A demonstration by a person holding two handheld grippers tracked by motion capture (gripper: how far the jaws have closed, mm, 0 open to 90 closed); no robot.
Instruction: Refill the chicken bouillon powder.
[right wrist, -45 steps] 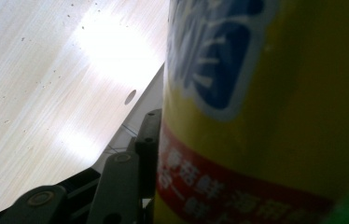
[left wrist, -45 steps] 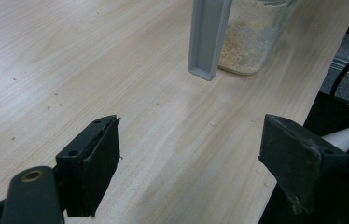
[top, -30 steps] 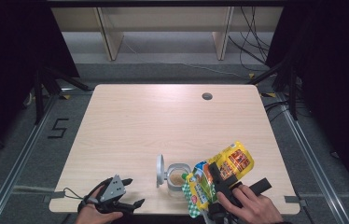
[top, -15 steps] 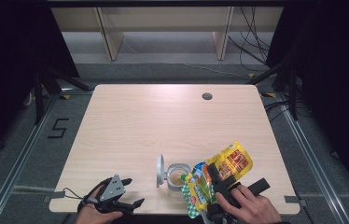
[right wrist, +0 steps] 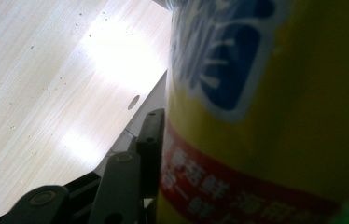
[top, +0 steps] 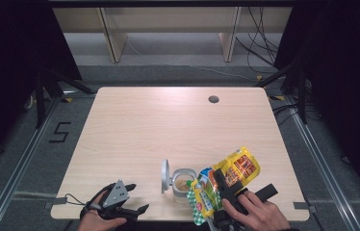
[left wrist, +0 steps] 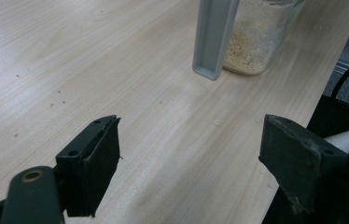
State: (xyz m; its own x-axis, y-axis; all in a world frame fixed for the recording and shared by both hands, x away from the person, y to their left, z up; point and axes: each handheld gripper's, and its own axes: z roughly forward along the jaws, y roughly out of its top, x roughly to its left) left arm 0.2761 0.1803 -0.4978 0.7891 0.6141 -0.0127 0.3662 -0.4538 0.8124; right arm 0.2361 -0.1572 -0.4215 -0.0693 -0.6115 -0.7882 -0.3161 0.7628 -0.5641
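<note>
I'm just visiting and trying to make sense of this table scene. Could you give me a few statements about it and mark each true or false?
1. The right hand-held gripper grips a yellow pouch. True.
2. The jar is closed. False: its lid stands flipped up, and the jar is open.
3. The left hand-held gripper holds the jar. False: its jaws are open with nothing between them, and the jar stands apart from them.
4. The jar holds pale crumbly powder. True.
5. The pouch lies flat in the middle of the table. False: it is held tilted beside the jar near the front edge.
</note>
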